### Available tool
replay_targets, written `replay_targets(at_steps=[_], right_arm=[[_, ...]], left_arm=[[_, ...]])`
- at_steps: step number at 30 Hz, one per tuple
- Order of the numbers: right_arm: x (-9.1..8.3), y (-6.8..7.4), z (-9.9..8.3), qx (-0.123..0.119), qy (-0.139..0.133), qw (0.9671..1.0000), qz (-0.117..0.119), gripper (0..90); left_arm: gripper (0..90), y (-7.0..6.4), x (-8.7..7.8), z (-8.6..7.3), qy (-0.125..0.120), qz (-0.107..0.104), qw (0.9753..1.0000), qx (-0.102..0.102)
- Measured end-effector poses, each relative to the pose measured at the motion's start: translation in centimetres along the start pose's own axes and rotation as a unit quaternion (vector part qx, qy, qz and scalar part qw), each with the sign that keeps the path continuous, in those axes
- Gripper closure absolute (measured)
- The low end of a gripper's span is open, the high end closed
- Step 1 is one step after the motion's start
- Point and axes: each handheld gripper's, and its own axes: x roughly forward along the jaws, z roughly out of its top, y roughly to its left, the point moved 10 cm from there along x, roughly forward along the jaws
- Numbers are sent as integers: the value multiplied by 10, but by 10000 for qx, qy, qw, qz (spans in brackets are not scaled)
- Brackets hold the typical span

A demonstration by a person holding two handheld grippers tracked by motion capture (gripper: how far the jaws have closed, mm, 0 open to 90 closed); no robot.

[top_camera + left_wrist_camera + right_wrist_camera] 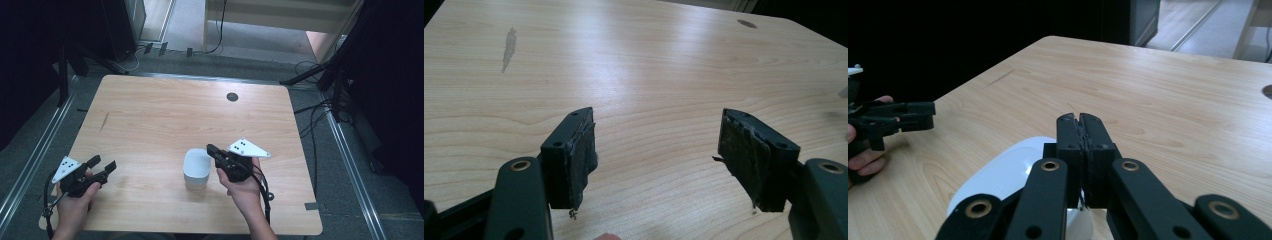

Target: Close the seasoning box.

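- Fingers of your right gripper are pressed together with nothing between them, poised just above the white container at its right edge.
- Fingers of your left gripper are spread wide over bare wood.
- Your left gripper sits near the table's front-left corner, well apart from the container.
- White container stands upright near the table's front centre.

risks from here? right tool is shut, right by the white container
1. The right tool is shut, its tips at the white container's top edge; a push might tip or slide it.
2. Shut, it probably cannot grasp without reopening.
3. The left tool is open and far off, so it cannot steady the container.
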Motion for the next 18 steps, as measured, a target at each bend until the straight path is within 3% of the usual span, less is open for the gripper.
replay_targets(at_steps=[2,3,4,5,6,9,11,14,17,18], right_arm=[[-7,-12,0,19,-81,9998,-160,756],[-7,-12,0,19,-81,9998,-160,756],[-9,-16,0,62,-127,9997,-212,660],[-15,-28,-2,49,-180,9992,-361,488],[-15,-28,-2,49,-180,9992,-361,488],[-25,-51,-12,172,-117,9980,-600,210],[-30,-61,-18,286,-71,9973,-670,159],[-37,-70,-24,358,-52,9971,-674,148],[-50,-89,-37,394,-27,9954,-876,150],[-50,-89,-37,394,-27,9954,-876,150]], left_arm=[[311,0,0,0,3,-9,10000,-3],[311,0,0,0,6,-6,10000,-5],[311,0,0,0,7,-5,10000,-8],[312,0,0,0,10,-10,10000,-5],[312,0,0,0,10,-10,10000,-5],[312,0,0,0,7,-7,10000,-3],[313,0,0,0,9,-6,10000,-1],[313,0,0,0,11,-3,10000,0],[315,0,0,0,11,2,10000,5],[315,0,0,0,12,3,10000,6]])
